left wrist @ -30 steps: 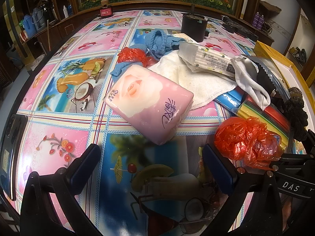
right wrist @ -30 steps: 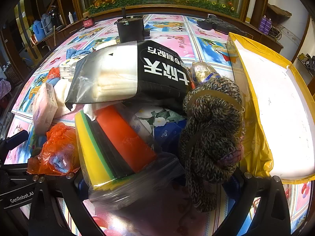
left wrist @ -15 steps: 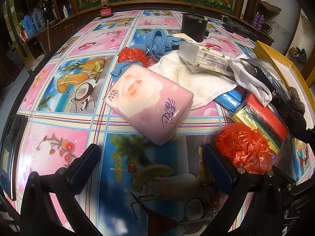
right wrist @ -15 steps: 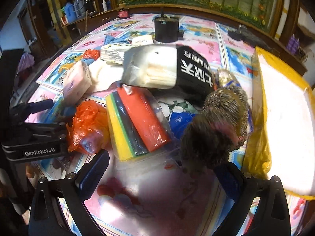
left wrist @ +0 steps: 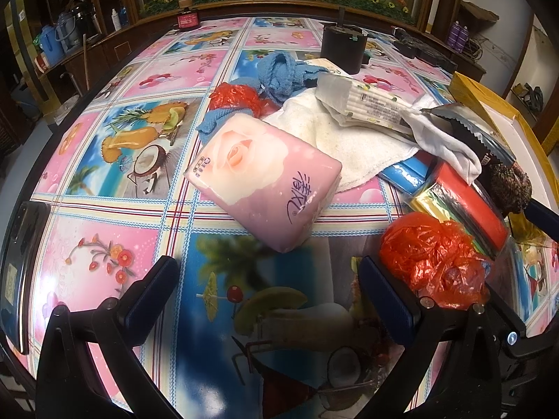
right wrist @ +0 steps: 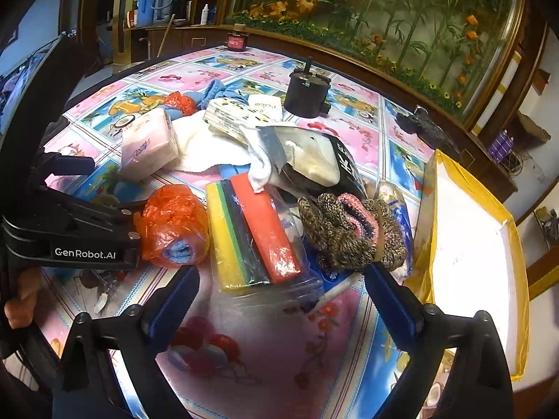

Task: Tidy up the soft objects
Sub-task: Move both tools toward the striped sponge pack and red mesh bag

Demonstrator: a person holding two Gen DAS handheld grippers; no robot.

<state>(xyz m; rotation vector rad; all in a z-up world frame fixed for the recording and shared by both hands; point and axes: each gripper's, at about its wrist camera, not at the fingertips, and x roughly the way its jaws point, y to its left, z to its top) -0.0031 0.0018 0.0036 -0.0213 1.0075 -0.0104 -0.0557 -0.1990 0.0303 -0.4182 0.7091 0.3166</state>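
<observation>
My left gripper (left wrist: 267,269) hovers open over bare tablecloth, with a pink tissue pack (left wrist: 265,181) just beyond its fingertips. An orange plastic bag (left wrist: 433,262) lies against its right finger. My right gripper (right wrist: 279,274) is closing but still wide. The near end of a clear bag of coloured sponges (right wrist: 251,234) lies between its fingers, and the pads do not press on it. A brown knitted bundle (right wrist: 342,234) rests just past the right fingertip. A white towel (left wrist: 342,139), a blue cloth (left wrist: 279,73) and a black-and-silver pouch (right wrist: 314,160) are piled behind.
A yellow-edged white box (right wrist: 468,244) stands open at the right of the pile. A black cylinder (left wrist: 342,45) stands at the back of the table. The left tool's body (right wrist: 87,241) and a hand fill the left of the right wrist view.
The right gripper rolled and drew back; the knitted bundle, earlier close between its fingers, now lies beyond its right fingertip. The left gripper has kept still.
</observation>
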